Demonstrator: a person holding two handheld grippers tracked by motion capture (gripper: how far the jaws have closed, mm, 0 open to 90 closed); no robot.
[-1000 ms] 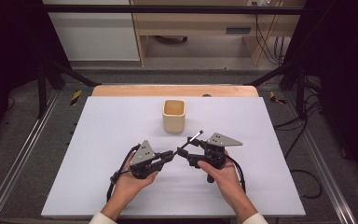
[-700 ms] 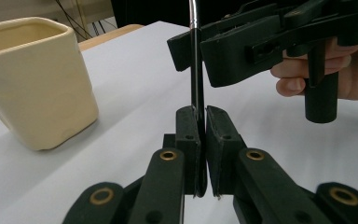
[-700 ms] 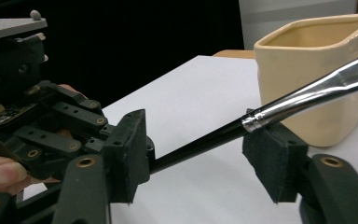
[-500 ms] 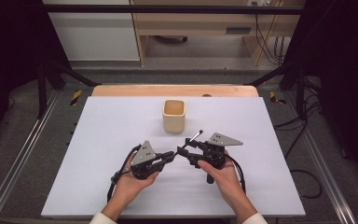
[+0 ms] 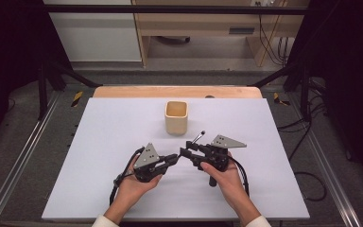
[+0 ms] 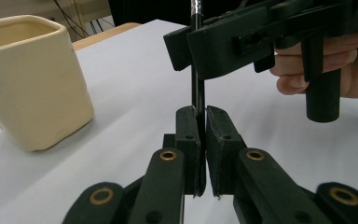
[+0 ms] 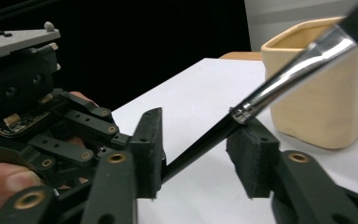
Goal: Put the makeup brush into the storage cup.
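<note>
Left tongs (image 6: 200, 140) clamp a thin black brush (image 7: 242, 114) (chrome ferrule); right tongs (image 7: 200, 154), just closing, straddle it unpressed.

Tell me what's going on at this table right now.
A person is passing a thin brush between two hand-held grippers. The left gripper is shut on its handle end. The right gripper has the brush between its jaws, which have just been closing but stand apart. A cream cup stands just beyond on the white table.
</note>
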